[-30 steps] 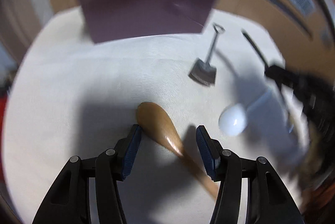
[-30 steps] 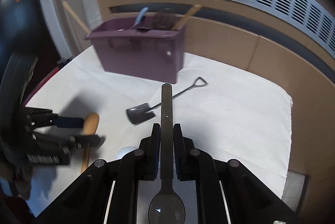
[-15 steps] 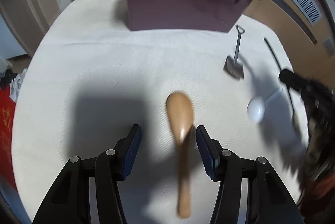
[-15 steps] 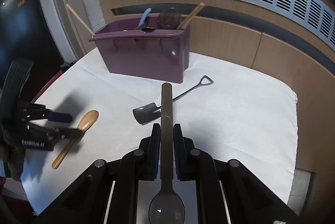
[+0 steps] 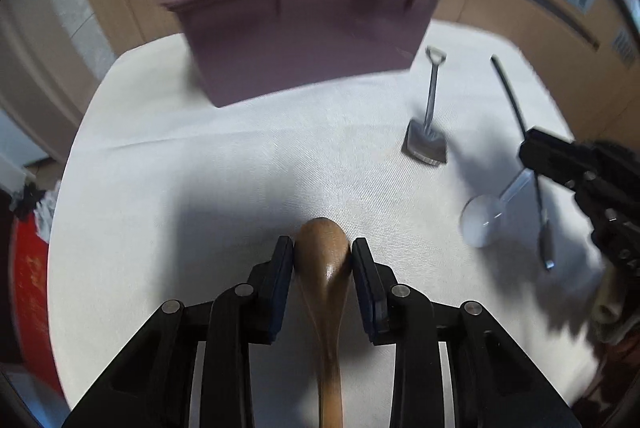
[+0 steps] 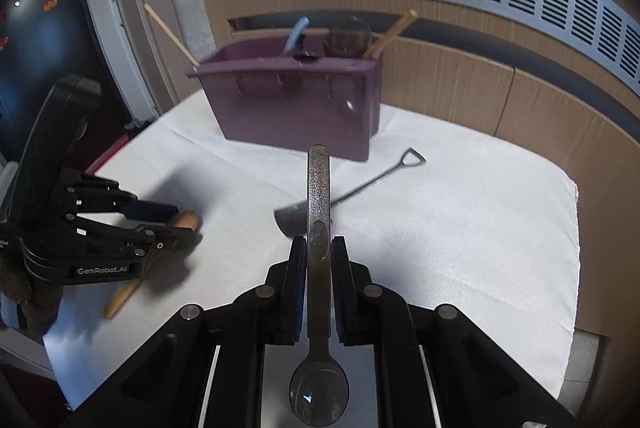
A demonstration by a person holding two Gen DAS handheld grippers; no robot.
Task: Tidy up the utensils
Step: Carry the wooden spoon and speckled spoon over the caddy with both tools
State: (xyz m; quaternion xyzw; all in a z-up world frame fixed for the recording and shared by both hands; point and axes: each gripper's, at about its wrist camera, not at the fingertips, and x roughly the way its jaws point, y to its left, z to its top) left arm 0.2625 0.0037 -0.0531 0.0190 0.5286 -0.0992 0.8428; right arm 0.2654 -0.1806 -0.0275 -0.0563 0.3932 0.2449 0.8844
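My left gripper (image 5: 322,260) is shut on the bowl of a wooden spoon (image 5: 326,292); its handle runs back under the gripper. It also shows in the right wrist view (image 6: 176,226) at the table's left. My right gripper (image 6: 319,260) is shut on a dark metal spoon (image 6: 319,195), handle pointing forward, bowl toward the camera. A purple bin (image 5: 304,27) (image 6: 296,99) with several utensils stands at the table's far side.
A small shovel-shaped metal spoon (image 5: 428,131) (image 6: 352,191) lies on the white tablecloth (image 6: 460,228) in front of the bin. A white spoon (image 5: 486,214) lies at the right under my right gripper (image 5: 536,151). A wooden wall with a vent is behind.
My left gripper has closed on the wooden spoon's bowl, which lay loose between open fingers before. My right gripper has kept the metal spoon and risen slightly.
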